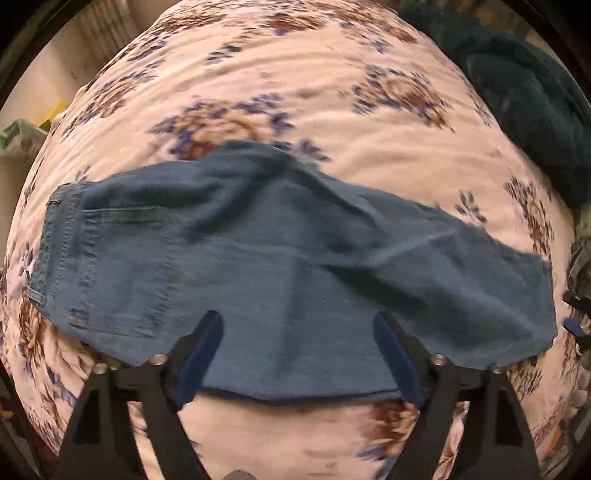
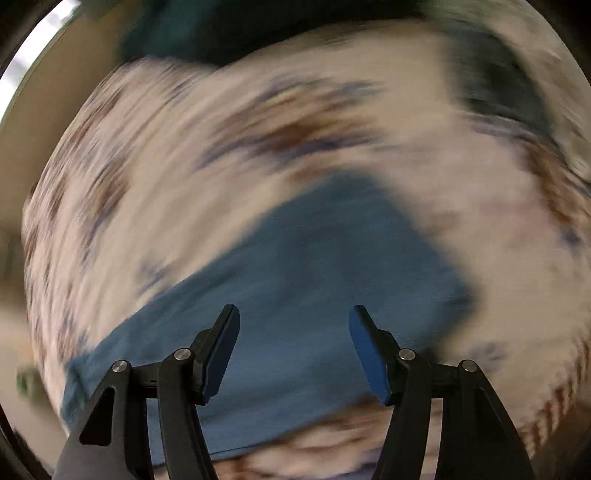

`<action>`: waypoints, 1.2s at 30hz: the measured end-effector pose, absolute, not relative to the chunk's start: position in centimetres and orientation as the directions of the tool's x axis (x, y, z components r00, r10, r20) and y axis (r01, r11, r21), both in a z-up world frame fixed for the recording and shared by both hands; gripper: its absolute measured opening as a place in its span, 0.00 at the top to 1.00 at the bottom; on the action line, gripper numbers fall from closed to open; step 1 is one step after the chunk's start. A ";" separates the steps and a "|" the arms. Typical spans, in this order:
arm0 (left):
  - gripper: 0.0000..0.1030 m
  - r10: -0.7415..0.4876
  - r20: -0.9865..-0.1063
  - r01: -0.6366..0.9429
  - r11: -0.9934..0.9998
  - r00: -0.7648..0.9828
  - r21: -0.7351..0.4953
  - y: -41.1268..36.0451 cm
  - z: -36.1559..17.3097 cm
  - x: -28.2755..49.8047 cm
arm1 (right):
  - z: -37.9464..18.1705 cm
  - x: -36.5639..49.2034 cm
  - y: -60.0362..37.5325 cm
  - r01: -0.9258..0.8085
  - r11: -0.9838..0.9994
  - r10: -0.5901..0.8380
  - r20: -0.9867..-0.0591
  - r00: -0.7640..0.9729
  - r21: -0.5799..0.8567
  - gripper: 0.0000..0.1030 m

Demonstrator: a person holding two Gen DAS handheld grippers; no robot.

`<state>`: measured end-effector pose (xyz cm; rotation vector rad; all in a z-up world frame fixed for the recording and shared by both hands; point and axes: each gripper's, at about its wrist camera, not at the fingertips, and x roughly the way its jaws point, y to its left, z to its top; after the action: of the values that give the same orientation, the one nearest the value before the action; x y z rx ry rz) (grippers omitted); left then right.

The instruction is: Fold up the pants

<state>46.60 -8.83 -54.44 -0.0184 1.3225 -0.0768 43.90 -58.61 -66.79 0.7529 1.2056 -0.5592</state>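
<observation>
Blue denim pants (image 1: 288,266) lie flat across a floral bedsheet (image 1: 280,74), folded lengthwise, waistband and back pocket at the left, leg hems at the right. My left gripper (image 1: 298,325) is open and empty, hovering over the near edge of the pants at mid-length. In the right wrist view, which is motion-blurred, the pants (image 2: 314,266) show as a blue band running from lower left to centre. My right gripper (image 2: 293,321) is open and empty above the leg end. Its blue pads (image 2: 221,350) touch nothing.
A dark teal blanket (image 1: 524,99) is heaped at the far right of the bed, also in the right wrist view (image 2: 221,29). The other gripper's tip (image 1: 574,326) shows at the right edge. Clutter (image 1: 22,136) stands beside the bed on the left.
</observation>
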 end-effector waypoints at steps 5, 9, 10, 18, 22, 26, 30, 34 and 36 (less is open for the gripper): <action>0.18 -0.084 -0.974 0.028 0.996 0.211 -0.080 -13.5 -56.3 45.1 | -69.8 37.6 -66.9 0.830 0.510 0.020 -0.968 0.250 0.225 0.37; 0.18 -0.063 -0.980 0.054 0.997 0.190 -0.054 -17.0 -57.6 44.0 | -72.3 37.2 -68.0 0.806 0.524 0.079 -0.957 0.278 0.277 0.58; 0.18 -0.059 -0.981 0.062 0.997 0.186 -0.048 -17.7 -57.8 43.7 | -72.7 37.2 -67.7 0.799 0.535 0.081 -0.958 0.276 0.275 0.65; 0.18 -0.009 -0.985 0.103 0.995 0.172 0.009 -20.4 -58.9 43.7 | -75.4 39.6 -64.4 0.757 0.573 0.116 -0.945 0.305 0.315 0.65; 0.18 -0.002 -0.984 0.102 0.995 0.176 0.016 -20.7 -58.9 43.8 | -73.7 39.2 -64.1 0.750 0.613 0.007 -0.951 0.309 0.248 0.91; 0.18 -0.003 -0.987 0.082 0.997 0.158 0.010 -20.5 -59.3 43.9 | -72.0 36.9 -64.8 0.776 0.570 -0.023 -0.939 0.342 0.268 0.91; 0.18 -0.002 -0.989 0.068 0.998 0.146 0.008 -20.2 -59.7 43.9 | -73.8 37.1 -64.7 0.774 0.581 0.014 -0.954 0.299 0.251 0.91; 0.18 -0.001 -0.990 0.065 0.998 0.143 0.008 -19.9 -59.8 43.8 | -73.5 37.3 -64.8 0.777 0.580 -0.009 -0.951 0.308 0.245 0.91; 0.18 0.002 -0.989 0.066 0.998 0.145 0.012 -19.6 -59.8 43.8 | -72.4 37.5 -64.7 0.764 0.615 -0.073 -0.951 0.300 0.194 0.91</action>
<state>43.80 -19.64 -59.75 0.0572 1.4252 -0.0464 37.51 -64.72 -72.43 0.7334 1.1397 -0.6270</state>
